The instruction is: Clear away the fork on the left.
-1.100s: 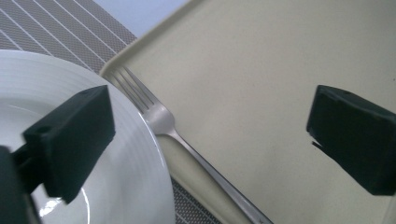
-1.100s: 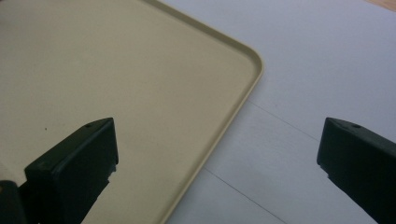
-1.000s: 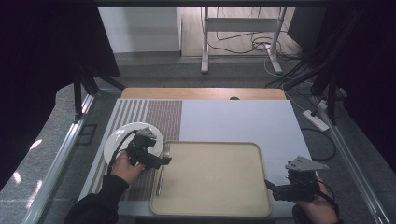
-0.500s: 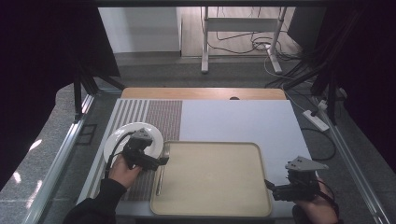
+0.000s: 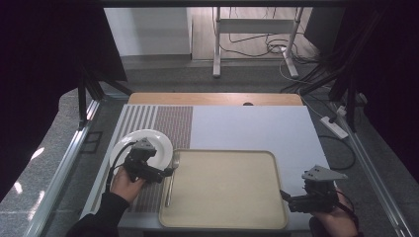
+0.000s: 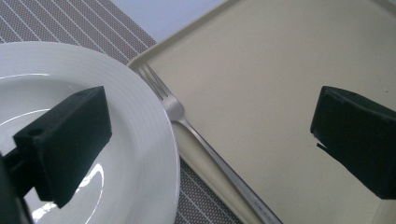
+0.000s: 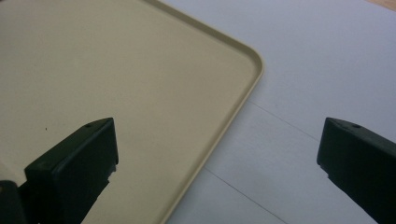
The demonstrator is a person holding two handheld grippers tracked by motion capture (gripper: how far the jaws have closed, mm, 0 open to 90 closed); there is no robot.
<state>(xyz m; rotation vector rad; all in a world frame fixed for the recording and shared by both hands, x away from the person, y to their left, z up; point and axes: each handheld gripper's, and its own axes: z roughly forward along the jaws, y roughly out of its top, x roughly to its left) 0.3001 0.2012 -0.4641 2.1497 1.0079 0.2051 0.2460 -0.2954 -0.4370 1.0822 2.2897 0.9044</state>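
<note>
A white plate sits on a striped grey placemat at the left. A silver fork lies along the left edge of a beige tray, tines pointing away. My left gripper stands open and low over the fork. One jaw is above the plate's rim, the other above the tray. At the tray's near right corner my right gripper is open. It straddles the tray's rim with nothing between its jaws.
A white mat covers the table beyond and to the right of the tray. The table's wooden far edge lies behind it. Metal rails run along both sides, and cables lie on the floor at the back.
My left gripper has drifted slightly toward the near edge, off the plate and closer to the fork. The right gripper has stayed where it was.
</note>
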